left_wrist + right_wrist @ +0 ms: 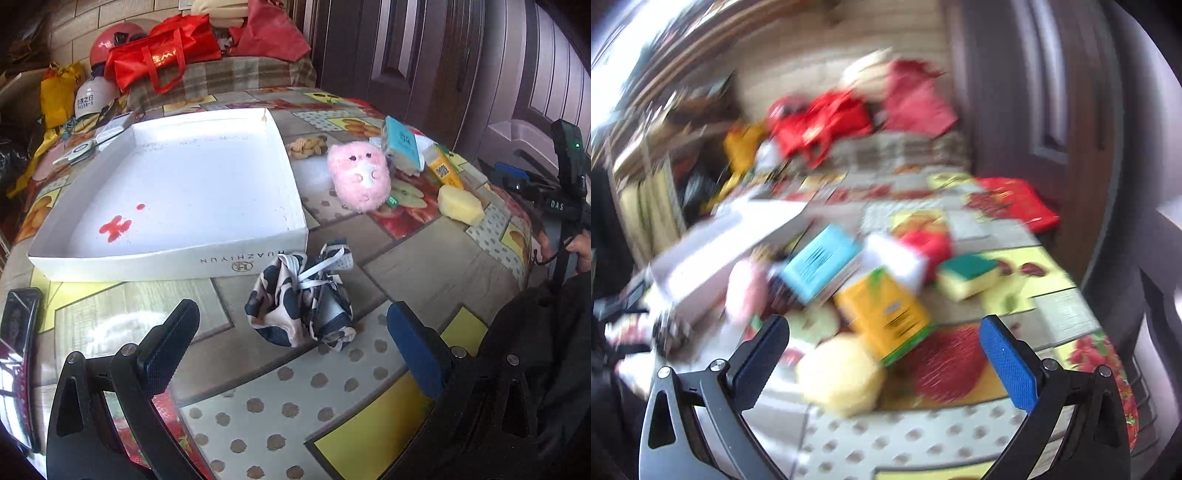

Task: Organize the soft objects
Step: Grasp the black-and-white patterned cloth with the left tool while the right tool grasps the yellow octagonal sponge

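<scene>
- Two views show the same counter, which carries a patterned cloth, but each one shows different things.
- Left wrist view is sharp. The left tool is open, with its fingers wide apart and nothing between them, and it hangs just before a black-and-white spotted pouch.
- This pouch lies on the counter, just beside the front wall of a white shallow box. Only the left view shows the pouch clearly.
- Beyond the box's right side lies a pink plush toy, and behind it a small braided brown object.
- Right wrist view is blurred. The right tool is also open and holds nothing.
- Near it lies a pale yellow sponge, touching a yellow packet; a light blue packet lies behind.
- Only the right view shows a green-and-yellow sponge, further right on the counter.
- In the left view, the right tool appears at the far right edge, held by a hand.
</scene>
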`<state>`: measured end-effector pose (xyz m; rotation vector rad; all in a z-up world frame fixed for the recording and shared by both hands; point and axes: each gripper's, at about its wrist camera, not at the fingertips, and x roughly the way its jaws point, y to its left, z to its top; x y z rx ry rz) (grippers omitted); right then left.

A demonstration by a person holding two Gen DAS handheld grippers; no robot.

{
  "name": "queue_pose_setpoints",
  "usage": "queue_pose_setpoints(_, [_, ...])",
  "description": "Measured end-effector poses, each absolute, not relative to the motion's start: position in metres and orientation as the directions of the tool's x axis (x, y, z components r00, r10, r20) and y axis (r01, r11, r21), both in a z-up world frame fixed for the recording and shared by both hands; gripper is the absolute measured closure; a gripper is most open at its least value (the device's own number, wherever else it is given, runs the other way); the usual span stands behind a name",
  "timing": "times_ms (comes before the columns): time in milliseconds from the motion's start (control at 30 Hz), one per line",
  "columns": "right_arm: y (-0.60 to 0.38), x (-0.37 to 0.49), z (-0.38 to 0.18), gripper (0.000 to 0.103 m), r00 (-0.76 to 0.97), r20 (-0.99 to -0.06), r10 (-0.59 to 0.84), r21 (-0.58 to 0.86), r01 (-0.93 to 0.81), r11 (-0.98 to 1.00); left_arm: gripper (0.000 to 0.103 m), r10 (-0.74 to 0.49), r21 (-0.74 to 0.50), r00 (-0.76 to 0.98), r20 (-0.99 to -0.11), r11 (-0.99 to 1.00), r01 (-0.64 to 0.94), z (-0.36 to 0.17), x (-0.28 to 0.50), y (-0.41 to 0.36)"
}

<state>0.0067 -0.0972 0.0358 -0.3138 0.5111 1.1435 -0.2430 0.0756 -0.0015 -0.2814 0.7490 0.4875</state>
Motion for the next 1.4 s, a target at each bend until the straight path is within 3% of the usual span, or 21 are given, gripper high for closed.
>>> queue_pose_setpoints(267, [-0.061,0.008,-0.006,0.0,0.255,-0.716,0.65,0.023,-0.922,0.386,0.001,0.284,-0.096,0.599,-0.749,0.848,-0.522,-0.005,-0.231,0.083])
queue_pose_setpoints(467, [-0.047,0.024,-0.014,0.0,0.251,-0.75,0.612,0.037,-0.908,0.418,0.006,0.258,-0.069,0.547,-0.797,0.86,-0.506,-0.01,-0.209,0.088])
queue_pose_setpoints(567, [-0.048,0.015,-0.011,0.006,0.246,-0.743,0.622,0.029,-0.917,0.398,0.035,0.291,0.006,0.529,-0.797,0.88,-0.476,-0.009,-0.206,0.079])
queue_pose_setpoints(600, [-0.048,0.013,-0.01,0.022,0.243,-0.736,0.632,0.027,-0.922,0.385,0.051,0.285,0.003,0.539,-0.793,0.886,-0.464,-0.007,-0.208,0.078])
queue_pose_setpoints(633, [-0.05,0.008,-0.007,0.034,0.246,-0.73,0.638,0.017,-0.926,0.376,0.059,0.265,-0.02,0.552,-0.791,0.89,-0.456,-0.006,-0.211,0.077])
queue_pose_setpoints(667, [-0.05,0.006,-0.006,0.042,0.241,-0.728,0.642,0.015,-0.931,0.366,0.063,0.256,-0.033,0.559,-0.789,0.89,-0.454,-0.006,-0.214,0.077])
queue_pose_setpoints(800, [-0.059,-0.006,-0.003,0.045,0.148,-0.724,0.674,0.078,-0.953,0.293,0.066,0.257,-0.049,0.586,-0.768,0.889,-0.455,-0.003,-0.23,0.076])
queue_pose_setpoints(967, [-0.073,-0.027,0.028,0.045,0.107,-0.618,0.779,0.099,-0.972,0.213,0.066,0.375,-0.025,0.702,-0.606,0.873,-0.488,0.03,-0.255,0.076])
queue_pose_setpoints(1133, [-0.085,-0.011,0.071,0.045,0.244,-0.371,0.896,0.146,-0.937,0.316,0.066,0.613,0.006,0.712,-0.343,0.759,-0.651,0.067,-0.275,0.1])
queue_pose_setpoints(1200, [-0.086,0.0,0.078,0.044,0.335,-0.285,0.898,0.153,-0.909,0.388,0.066,0.696,0.042,0.663,-0.275,0.698,-0.715,0.069,-0.274,0.112])
queue_pose_setpoints(1267, [-0.083,0.008,0.074,0.044,0.411,-0.241,0.879,0.145,-0.88,0.452,0.066,0.737,0.055,0.623,-0.264,0.656,-0.753,0.061,-0.274,0.125])
queue_pose_setpoints(1300, [-0.079,0.011,0.069,0.044,0.43,-0.234,0.872,0.141,-0.872,0.468,0.066,0.731,0.048,0.612,-0.301,0.653,-0.756,0.056,-0.271,0.133])
queue_pose_setpoints(1400, [-0.068,0.016,0.052,0.044,0.444,-0.26,0.858,0.134,-0.863,0.487,0.066,0.722,-0.014,0.608,-0.329,0.64,-0.768,0.052,-0.281,0.146])
